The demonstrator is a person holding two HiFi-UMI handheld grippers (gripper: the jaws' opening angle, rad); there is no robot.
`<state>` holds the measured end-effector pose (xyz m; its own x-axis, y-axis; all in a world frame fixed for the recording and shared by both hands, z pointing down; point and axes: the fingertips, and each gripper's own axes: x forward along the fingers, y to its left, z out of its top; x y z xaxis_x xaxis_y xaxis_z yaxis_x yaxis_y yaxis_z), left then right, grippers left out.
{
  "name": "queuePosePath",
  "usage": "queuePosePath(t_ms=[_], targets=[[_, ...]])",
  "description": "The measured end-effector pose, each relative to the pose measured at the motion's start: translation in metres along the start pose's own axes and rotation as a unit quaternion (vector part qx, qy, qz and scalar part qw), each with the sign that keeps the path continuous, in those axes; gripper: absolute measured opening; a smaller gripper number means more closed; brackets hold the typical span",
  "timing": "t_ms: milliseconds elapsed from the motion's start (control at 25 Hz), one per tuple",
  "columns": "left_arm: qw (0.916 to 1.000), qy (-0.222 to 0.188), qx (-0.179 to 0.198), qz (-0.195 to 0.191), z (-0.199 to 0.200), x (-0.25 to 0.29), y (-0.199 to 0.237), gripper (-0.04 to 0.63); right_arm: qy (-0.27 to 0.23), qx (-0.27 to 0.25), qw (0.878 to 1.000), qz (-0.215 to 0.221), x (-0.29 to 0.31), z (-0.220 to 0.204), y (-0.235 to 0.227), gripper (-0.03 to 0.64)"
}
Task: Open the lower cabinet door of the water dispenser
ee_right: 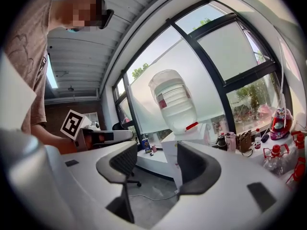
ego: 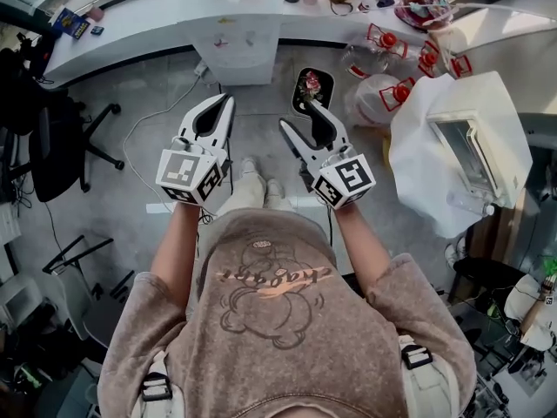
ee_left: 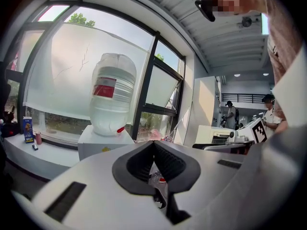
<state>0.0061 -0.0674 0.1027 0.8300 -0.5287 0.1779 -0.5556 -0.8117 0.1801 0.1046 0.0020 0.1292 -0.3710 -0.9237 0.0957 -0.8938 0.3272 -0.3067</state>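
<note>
Status: approach step; door not touched yet. I stand facing the white box-shaped water dispenser [ego: 235,42], which backs onto the curved white window counter [ego: 130,33]; the upturned clear plastic water bottle with the red label [ee_left: 112,92] sits on top of it. Both claws are held out in front of my chest, pointing roughly level at the unit and well apart from it.

Task's thing: the lower cabinet door should be low on the dispenser's front face, by my reckoning. The head view looks down on the top and catches only a strip of the front; neither gripper view shows a door edge or handle that I can make out.

Right claw [ee_right: 157,147]: jaws stand well apart, dark ribbed pads [ee_right: 125,161] facing each other; nothing between them, only grey floor and the dispenser's corner far beyond; touching nothing.

Left claw [ee_left: 153,143]: jaws closed tip to tip; nothing gripped. The small gap behind the tips shows only background clutter.

Next move, as I judge it: close the distance and drop the right claw a long way down, likely with a crouch, until the door's free edge or handle sits between the open jaws. Then square up, close on it and pull outward along the hinge arc. The left claw looks spare for now; it could steady the cabinet body if the unit shifts.

Watch: the thin pale cable [ego: 148,120] trailing across the floor on the approach path.
</note>
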Motion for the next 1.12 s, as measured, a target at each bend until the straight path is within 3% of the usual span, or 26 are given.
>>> queuePosePath(t_ms=[600, 1120], targets=[[0.9997, 0.023, -0.006, 0.002, -0.069, 0.052, 0.040, 0.017, 0.018, -0.002, 1.000, -0.003, 0.046, -0.068, -0.055, 0.249], [0.9995, 0.028, -0.011, 0.007, -0.198, 0.093, 0.088, 0.017, 0.061, -0.005, 0.998, 0.020, 0.089, -0.215, -0.107, 0.281]])
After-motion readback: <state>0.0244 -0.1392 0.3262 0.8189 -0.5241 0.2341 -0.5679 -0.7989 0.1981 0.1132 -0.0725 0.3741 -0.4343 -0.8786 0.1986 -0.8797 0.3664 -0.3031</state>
